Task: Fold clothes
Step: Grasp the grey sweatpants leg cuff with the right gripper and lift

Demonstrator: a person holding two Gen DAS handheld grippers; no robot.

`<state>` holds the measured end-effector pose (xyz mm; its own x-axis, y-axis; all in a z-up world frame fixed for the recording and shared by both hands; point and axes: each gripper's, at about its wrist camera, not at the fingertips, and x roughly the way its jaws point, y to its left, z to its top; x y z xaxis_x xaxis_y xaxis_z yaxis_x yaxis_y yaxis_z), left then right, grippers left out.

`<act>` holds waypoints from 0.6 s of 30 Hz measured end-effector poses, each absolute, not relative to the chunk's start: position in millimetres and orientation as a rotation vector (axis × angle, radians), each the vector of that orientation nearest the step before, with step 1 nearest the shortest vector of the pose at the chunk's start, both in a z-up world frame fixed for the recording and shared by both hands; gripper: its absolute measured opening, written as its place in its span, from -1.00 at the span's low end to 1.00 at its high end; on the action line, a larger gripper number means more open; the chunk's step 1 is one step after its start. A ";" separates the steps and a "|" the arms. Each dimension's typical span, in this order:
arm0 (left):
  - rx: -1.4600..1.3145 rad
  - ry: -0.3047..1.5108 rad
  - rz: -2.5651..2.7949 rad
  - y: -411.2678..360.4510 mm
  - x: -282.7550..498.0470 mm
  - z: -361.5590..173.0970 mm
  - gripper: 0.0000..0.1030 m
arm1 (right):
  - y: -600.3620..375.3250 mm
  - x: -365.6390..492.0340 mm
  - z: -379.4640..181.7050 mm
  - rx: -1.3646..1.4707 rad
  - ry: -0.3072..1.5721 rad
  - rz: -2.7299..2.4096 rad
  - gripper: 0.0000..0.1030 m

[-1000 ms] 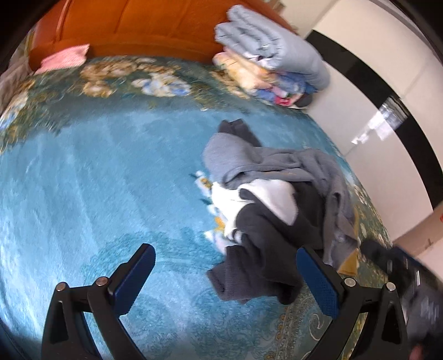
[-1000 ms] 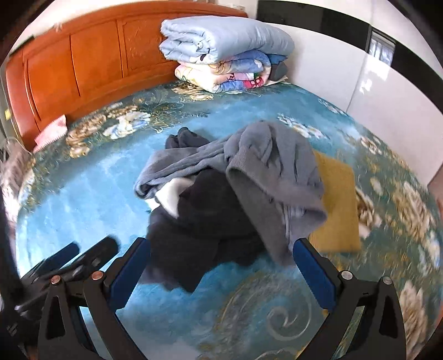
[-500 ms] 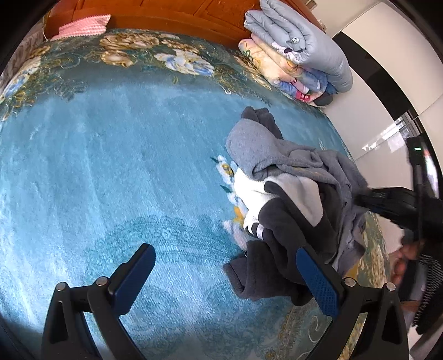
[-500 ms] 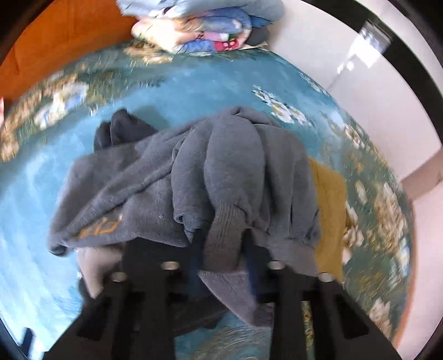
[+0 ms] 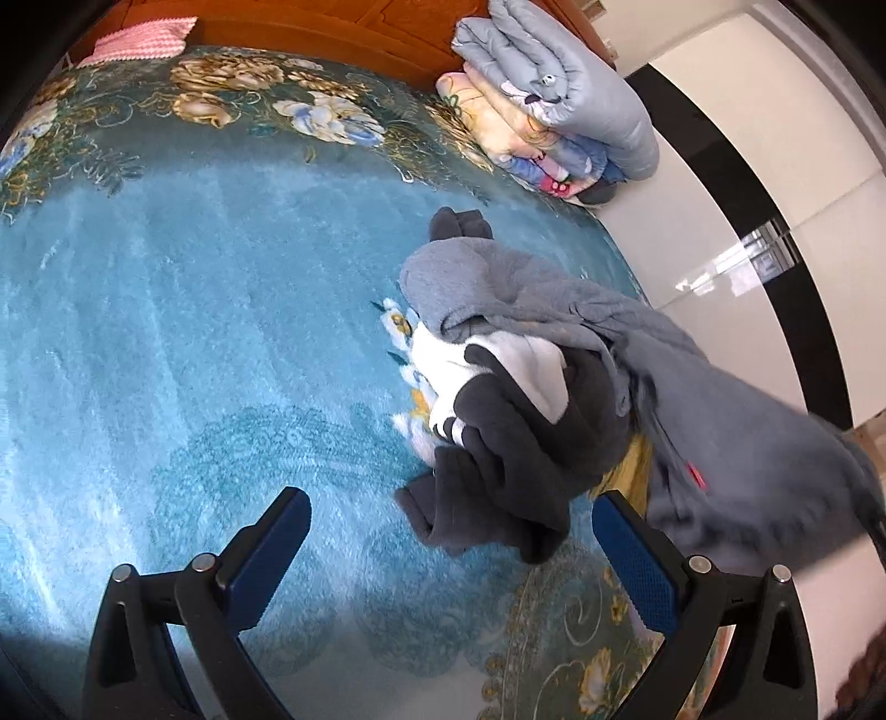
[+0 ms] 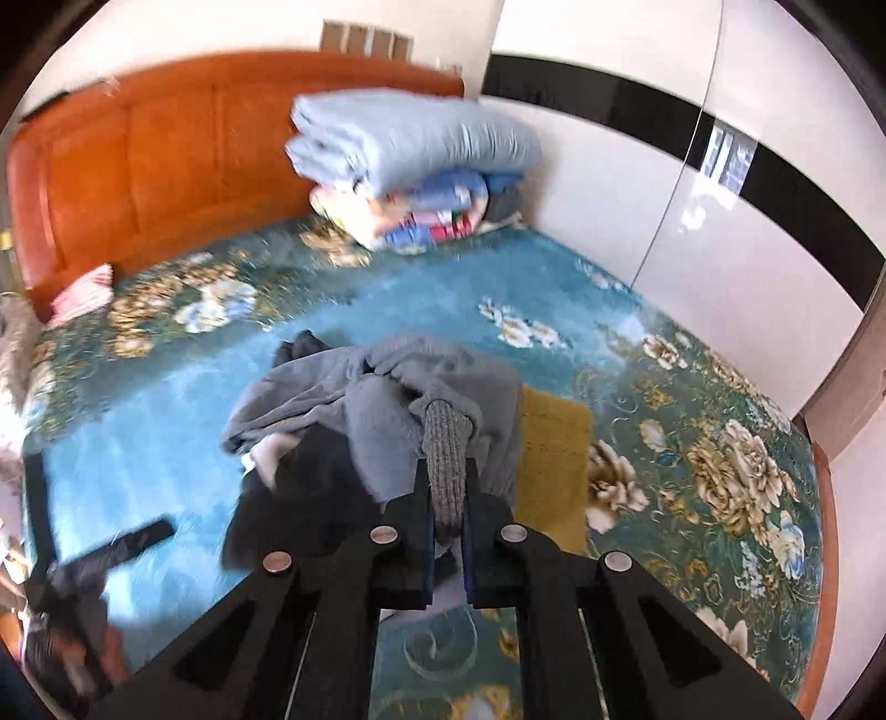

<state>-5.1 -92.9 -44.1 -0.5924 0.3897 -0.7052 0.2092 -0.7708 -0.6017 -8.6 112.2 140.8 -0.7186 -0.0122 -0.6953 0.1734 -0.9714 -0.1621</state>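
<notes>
- Pinching the ribbed cuff of a grey sweater (image 6: pixel 443 471), the right gripper (image 6: pixel 446 531) has its jaws clamped on the knit, having just closed on it; the cuff stands up between the blue pads.
- From that cuff the grey sweater stretches back over a heap of clothes in the middle of the bed, and in the left wrist view it (image 5: pixel 720 421) is drawn out toward the lower right edge, blurred there.
- Under it lies a dark charcoal garment (image 5: pixel 498 476) with white panels, crumpled on the blue floral bedspread (image 5: pixel 194 332).
- A mustard-yellow cloth (image 6: pixel 554 443) lies flat just beside the heap, partly under the sweater.
- The left gripper (image 5: pixel 451 554) hangs above the bedspread near the heap, jaws wide apart with nothing between them.
- Farther off, folded quilts (image 6: pixel 410 166) are stacked against the orange wooden headboard (image 6: pixel 138 166), next to a white wall.
- A pink cloth (image 5: pixel 144 44) lies by the headboard at the far left.
</notes>
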 end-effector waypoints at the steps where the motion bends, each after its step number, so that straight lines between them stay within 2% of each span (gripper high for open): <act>1: -1.370 -0.993 2.512 -91.2 -3.2 -42.4 1.00 | 118.0 8.1 146.4 1.116 0.318 -2.802 -0.86; 12: -1.429 -0.696 2.557 -71.8 23.6 -23.7 1.00 | 195.9 191.8 175.5 1.062 0.097 -2.816 -0.86; 14: -1.447 -0.659 2.555 -68.5 26.2 -23.0 1.00 | 209.5 204.5 158.4 1.173 0.085 -2.795 -0.86; 18: -1.478 -0.593 2.553 -64.8 34.7 -22.6 1.00 | 228.4 222.6 63.7 1.574 0.106 -2.677 -0.86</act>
